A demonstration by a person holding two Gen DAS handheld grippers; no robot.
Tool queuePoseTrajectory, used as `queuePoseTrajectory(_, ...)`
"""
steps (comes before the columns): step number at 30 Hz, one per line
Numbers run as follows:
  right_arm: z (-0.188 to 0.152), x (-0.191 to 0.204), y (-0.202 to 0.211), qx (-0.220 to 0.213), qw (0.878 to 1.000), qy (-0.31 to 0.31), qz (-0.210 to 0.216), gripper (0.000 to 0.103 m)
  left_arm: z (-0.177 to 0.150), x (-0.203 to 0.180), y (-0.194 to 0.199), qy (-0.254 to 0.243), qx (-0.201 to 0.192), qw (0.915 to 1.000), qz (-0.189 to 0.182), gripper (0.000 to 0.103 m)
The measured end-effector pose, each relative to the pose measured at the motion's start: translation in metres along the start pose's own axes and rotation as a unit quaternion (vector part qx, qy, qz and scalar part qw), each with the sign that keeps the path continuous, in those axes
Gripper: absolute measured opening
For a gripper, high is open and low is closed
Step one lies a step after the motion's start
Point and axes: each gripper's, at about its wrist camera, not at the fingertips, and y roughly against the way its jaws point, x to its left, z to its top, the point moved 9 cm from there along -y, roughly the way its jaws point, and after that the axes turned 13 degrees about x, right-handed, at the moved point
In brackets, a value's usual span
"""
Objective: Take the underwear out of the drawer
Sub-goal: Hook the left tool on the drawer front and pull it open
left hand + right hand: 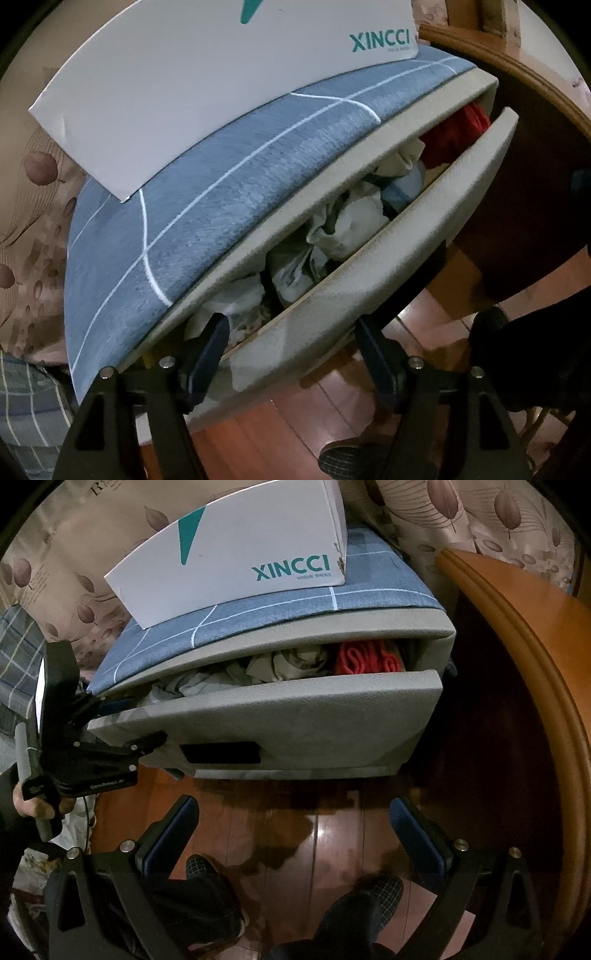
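Note:
A grey drawer (369,280) (295,716) stands partly pulled out of a small cabinet. It is stuffed with crumpled white and pale underwear (343,225) (280,664) and a red garment (458,133) (365,657). My left gripper (291,347) is open and straddles the drawer front's left end, one finger (207,350) inside among the clothes, the other (376,354) outside. It also shows in the right wrist view (114,734). My right gripper (295,834) is open and empty above the floor, in front of the drawer.
A white XINCCI shoe box (240,554) (184,85) sits on the blue checked cloth (207,206) (258,609) covering the cabinet top. A wooden table edge (528,646) curves at the right. Wooden floor (332,830) and the person's feet lie below. Leaf-patterned curtain (74,554) hangs behind.

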Motion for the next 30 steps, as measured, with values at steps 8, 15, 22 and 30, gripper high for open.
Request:
queuePoseTrajectory(8,0.0,0.0,0.0,0.0,1.0,-0.001,0.001,0.102,-0.002,-0.01,-0.007,-0.017,-0.001,0.9995,0.026,0.075)
queuePoseTrajectory(15,0.0,0.0,-0.001,-0.001,1.0,-0.002,0.001,0.102,-0.009,-0.022,-0.007,-0.019,0.004,0.9995,0.024,0.075)
queuePoseTrajectory(22,0.003,-0.002,0.0,-0.006,1.0,-0.004,0.002,0.102,-0.029,-0.041,0.0,-0.045,0.022,0.9986,0.016,0.075)
queuePoseTrajectory(30,0.003,-0.004,0.004,-0.017,1.0,-0.011,0.005,0.102,-0.052,-0.064,0.012,-0.042,0.06,0.9972,-0.017,0.075)
